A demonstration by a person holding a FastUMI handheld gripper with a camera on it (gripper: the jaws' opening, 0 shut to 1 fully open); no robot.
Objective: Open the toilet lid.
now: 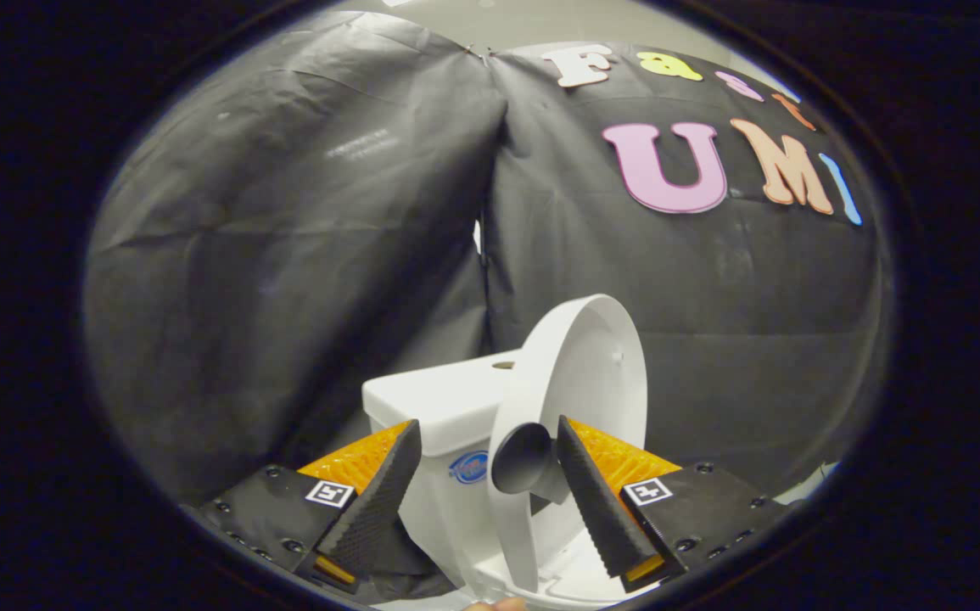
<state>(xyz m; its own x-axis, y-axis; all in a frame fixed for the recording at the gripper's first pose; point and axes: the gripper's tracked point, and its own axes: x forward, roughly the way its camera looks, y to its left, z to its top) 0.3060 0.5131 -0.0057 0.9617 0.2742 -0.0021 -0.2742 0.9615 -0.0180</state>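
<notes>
The gripper (485, 475) sits nearest the camera, its two fingers spread wide apart and pressing on nothing. The left finger (371, 501) stands in front of the tank's left side, with open space between it and the lid. Between the fingers is the white toilet (447, 509), a small model by the look of it, set against the black cloth wall (286, 255) of the booth. Its tank (434, 399) rises just beyond the left finger, with a blue round sticker (469, 467) on its front face and a small button on its top. To the right of the tank, the toilet lid (579, 373) is raised, standing nearly upright and seen almost edge-on, its inner side facing right. A dark round knob (522, 458) juts from the lid's front edge, just beside the right finger (600, 501); whether the two touch cannot be told. Below the lid, part of the white seat (570, 564) shows between the fingers.
</notes>
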